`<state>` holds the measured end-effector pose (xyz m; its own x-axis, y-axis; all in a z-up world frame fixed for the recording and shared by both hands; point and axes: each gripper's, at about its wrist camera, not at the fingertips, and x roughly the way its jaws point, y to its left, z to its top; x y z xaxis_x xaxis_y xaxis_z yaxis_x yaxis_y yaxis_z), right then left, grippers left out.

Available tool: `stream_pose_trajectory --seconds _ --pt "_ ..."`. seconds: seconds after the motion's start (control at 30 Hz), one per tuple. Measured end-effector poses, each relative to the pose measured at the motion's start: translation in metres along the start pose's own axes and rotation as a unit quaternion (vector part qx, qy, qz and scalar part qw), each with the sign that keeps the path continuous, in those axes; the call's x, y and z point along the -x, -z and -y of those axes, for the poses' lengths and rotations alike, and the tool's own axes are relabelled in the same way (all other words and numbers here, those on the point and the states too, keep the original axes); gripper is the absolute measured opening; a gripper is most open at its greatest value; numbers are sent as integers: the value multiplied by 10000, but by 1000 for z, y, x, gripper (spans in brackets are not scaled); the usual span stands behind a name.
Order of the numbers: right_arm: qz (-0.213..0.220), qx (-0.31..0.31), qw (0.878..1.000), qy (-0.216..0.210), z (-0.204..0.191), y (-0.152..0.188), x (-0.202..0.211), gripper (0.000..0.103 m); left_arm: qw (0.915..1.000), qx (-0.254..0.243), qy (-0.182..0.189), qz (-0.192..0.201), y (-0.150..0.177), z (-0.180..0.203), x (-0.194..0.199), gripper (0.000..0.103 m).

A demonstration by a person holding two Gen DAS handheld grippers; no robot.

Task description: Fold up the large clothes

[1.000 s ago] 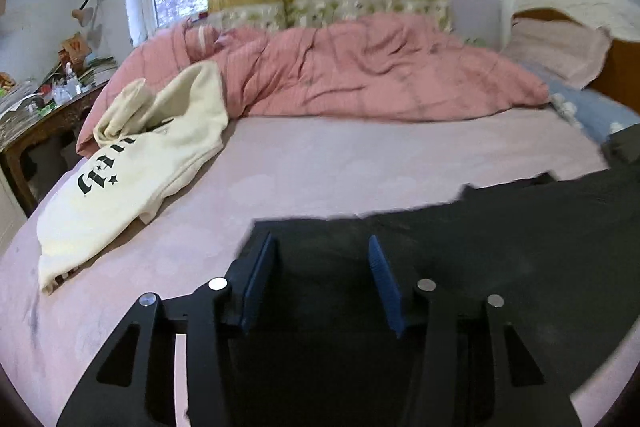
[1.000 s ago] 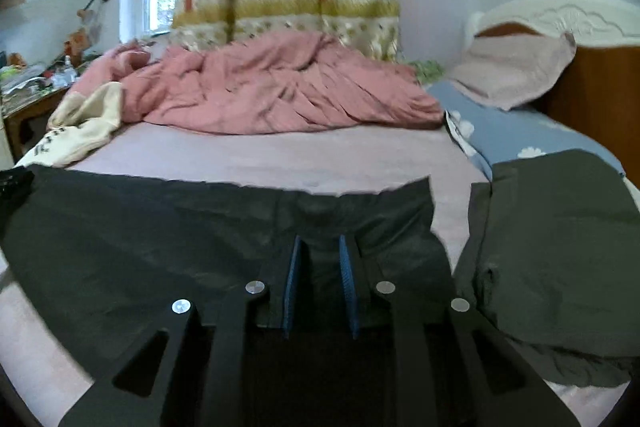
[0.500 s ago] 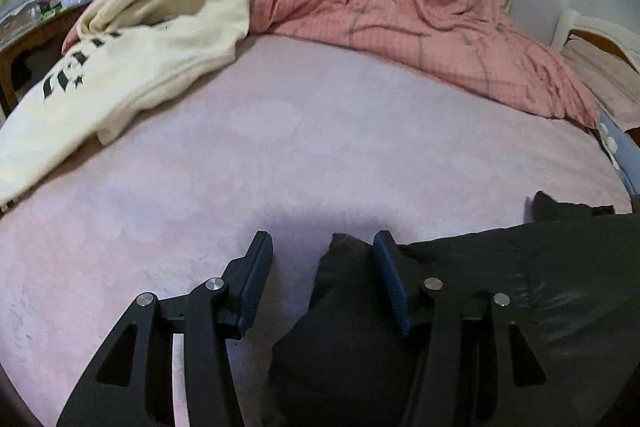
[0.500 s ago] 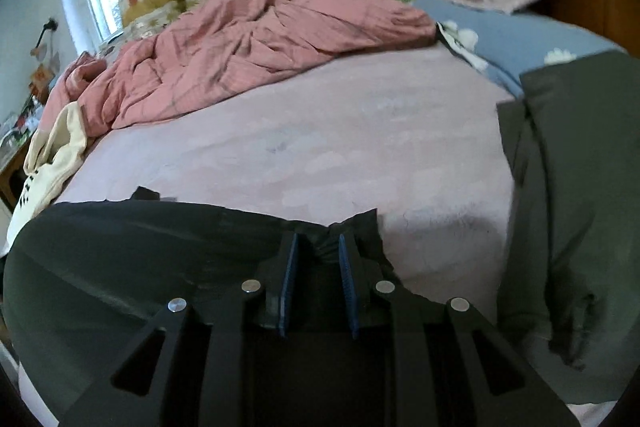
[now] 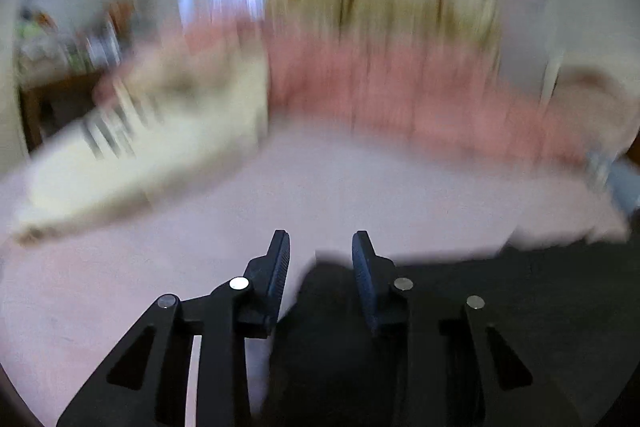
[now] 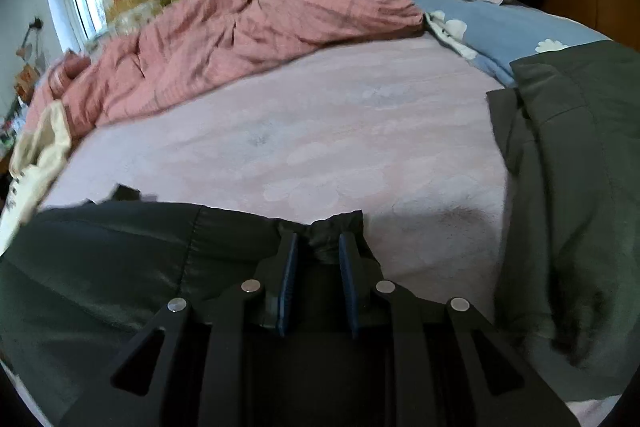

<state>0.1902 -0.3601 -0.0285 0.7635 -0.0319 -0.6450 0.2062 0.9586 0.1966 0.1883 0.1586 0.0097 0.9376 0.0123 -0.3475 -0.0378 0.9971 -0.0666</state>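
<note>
A black garment (image 6: 120, 267) lies across the near part of the pink bed sheet (image 6: 340, 131). My right gripper (image 6: 318, 247) is shut on the bunched top edge of the black garment. In the blurred left wrist view my left gripper (image 5: 320, 247) is open, with the black garment's (image 5: 500, 307) left edge lying under and between its fingers, not pinched. A second dark garment (image 6: 568, 167) lies on the right of the bed.
A rumpled pink quilt (image 6: 240, 23) lies along the far side of the bed. A cream sweatshirt (image 5: 132, 155) with black print lies at the left. A blue pillow (image 6: 500, 23) and a headboard are at the right. A cluttered desk stands far left.
My left gripper has swung upward fast, blurring its view, and its jaws have narrowed a little over the garment's edge. My right gripper stays shut on the garment and has shifted slightly.
</note>
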Motion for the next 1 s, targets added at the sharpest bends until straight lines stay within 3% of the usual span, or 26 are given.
stream_pose_trajectory --seconds 0.03,0.13,0.17,0.27,0.37,0.4,0.5,0.6,0.67,0.73,0.77,0.83,0.93,0.97,1.0 --pt "298 53 9995 23 -2 1 21 22 9988 -71 100 468 -9 5 33 32" --pt "1050 520 9931 -88 -28 -5 84 22 9935 -181 537 991 -30 25 101 38" --pt "1141 574 9917 -158 -37 -7 98 22 9913 -19 724 1102 -31 31 121 49" --pt "1394 464 9868 -679 -63 -9 140 22 9882 180 1180 956 -29 63 158 53" --pt "1514 557 9815 -1034 -89 -3 175 22 9890 -166 1296 688 -25 105 173 53" --pt "1733 636 9761 -1146 -95 2 190 22 9878 -215 1399 647 -21 117 178 53" --pt "2143 731 9652 -1307 -101 12 219 22 9832 -101 1731 575 -8 131 182 51" --pt "2158 550 9667 -1262 -101 18 228 21 9832 -18 1790 361 7 142 172 50" --pt "2154 494 9686 -1136 -102 22 223 16 9799 -52 1996 8 15 150 154 48" --pt "2077 476 9717 -1022 -102 25 212 15 9662 -213 2495 -613 27 163 131 33" --pt "2057 490 9718 -1041 -101 29 205 15 9640 -241 2542 -740 32 167 124 28" --pt "2045 608 9715 -1030 -102 37 192 12 9655 -276 2424 -907 45 176 112 26" --pt "1593 773 9744 -1389 -107 45 172 8 9643 -233 2395 -1111 56 187 101 17" --pt "1465 835 9761 -1369 -110 47 167 2 9666 -255 2259 -1185 58 191 97 13" --pt "1363 939 9783 -1243 -113 49 163 2 9669 -229 2230 -1218 61 192 94 12"
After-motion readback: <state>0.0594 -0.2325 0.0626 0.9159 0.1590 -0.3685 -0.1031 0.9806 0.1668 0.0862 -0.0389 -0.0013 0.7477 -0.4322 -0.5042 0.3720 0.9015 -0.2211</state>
